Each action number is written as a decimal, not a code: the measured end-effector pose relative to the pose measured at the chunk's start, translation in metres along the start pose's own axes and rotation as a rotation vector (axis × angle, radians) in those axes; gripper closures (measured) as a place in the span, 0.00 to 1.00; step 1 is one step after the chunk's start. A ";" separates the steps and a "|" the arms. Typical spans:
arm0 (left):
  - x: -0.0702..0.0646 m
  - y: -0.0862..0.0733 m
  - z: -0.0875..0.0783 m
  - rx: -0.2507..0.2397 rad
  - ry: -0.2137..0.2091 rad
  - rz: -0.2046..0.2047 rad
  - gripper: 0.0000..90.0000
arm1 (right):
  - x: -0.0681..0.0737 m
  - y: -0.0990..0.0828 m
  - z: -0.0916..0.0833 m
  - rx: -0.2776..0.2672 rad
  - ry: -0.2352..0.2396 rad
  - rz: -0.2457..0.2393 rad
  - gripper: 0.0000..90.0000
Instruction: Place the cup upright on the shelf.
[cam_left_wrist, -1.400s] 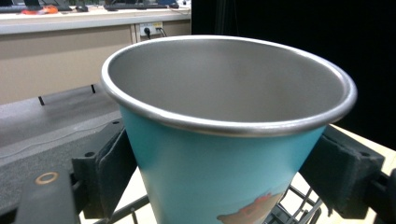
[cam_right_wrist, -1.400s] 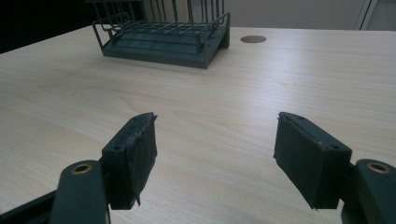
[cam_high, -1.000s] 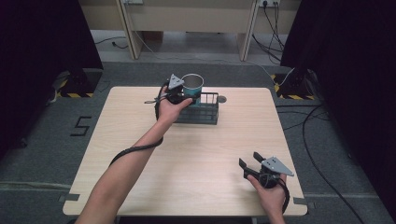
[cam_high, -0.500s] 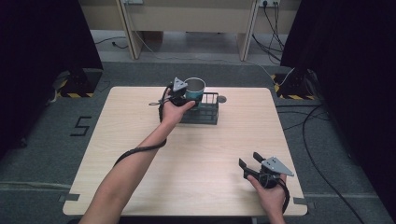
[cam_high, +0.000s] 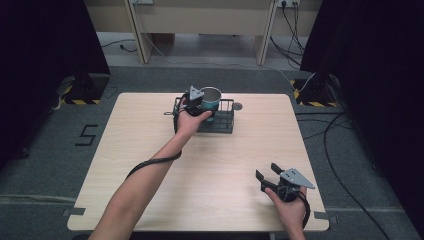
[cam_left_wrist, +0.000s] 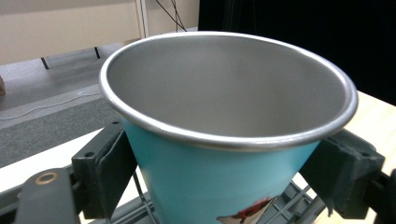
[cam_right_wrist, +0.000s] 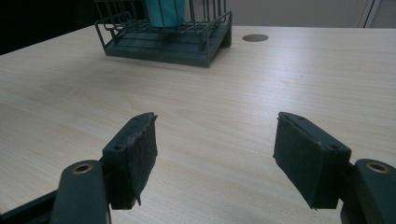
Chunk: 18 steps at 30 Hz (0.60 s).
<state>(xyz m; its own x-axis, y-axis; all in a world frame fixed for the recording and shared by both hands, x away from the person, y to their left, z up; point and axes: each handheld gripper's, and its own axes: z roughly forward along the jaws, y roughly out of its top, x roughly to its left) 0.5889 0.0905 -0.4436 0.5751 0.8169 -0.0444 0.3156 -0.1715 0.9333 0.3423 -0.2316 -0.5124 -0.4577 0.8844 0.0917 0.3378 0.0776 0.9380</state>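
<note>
left claw (cam_high: 204, 102) is sitting at the far middle of the tabletop (cam_high: 150, 130), pinching a teal cup (cam_high: 210, 100) with a bare metal inside; in the left gripper view both black pads are pressing against the cup's (cam_left_wrist: 224, 140) sloping sides, one on each side below the rolled rim. the cup is standing upright inside the dark wire rack (cam_high: 222, 120), its mouth facing up, a bit of red and white print showing low on its wall. rack bars are showing just beneath the cup's base in the left gripper view, but whether the base is touching them is not clear. the person's left forearm (cam_high: 150, 175) is stretching across the tabletop from the near edge, cable trailing along it. right claw (cam_high: 266, 171) is resting at the near right corner, held in the right hand (cam_high: 287, 207), jaws spread wide with nothing between them, aimed over bare wood toward the rack (cam_right_wrist: 168, 37). a small round dark disc (cam_right_wrist: 255, 37) is lying on the tabletop just right of the rack
</note>
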 end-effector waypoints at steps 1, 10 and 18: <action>0.000 -0.001 0.000 -0.001 0.001 -0.006 0.17 | 0.000 0.000 0.000 0.000 0.000 0.000 0.34; 0.001 -0.003 0.000 -0.002 0.003 -0.019 0.17 | 0.000 0.000 0.000 0.003 0.002 -0.002 0.34; 0.001 -0.001 0.000 0.009 0.001 -0.016 0.16 | 0.000 0.000 0.000 0.006 0.005 -0.002 0.33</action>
<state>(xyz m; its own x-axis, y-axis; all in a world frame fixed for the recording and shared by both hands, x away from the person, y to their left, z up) 0.5893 0.0919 -0.4446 0.5692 0.8201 -0.0586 0.3310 -0.1634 0.9294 0.3424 -0.2312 -0.5125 -0.4623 0.8820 0.0915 0.3421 0.0822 0.9361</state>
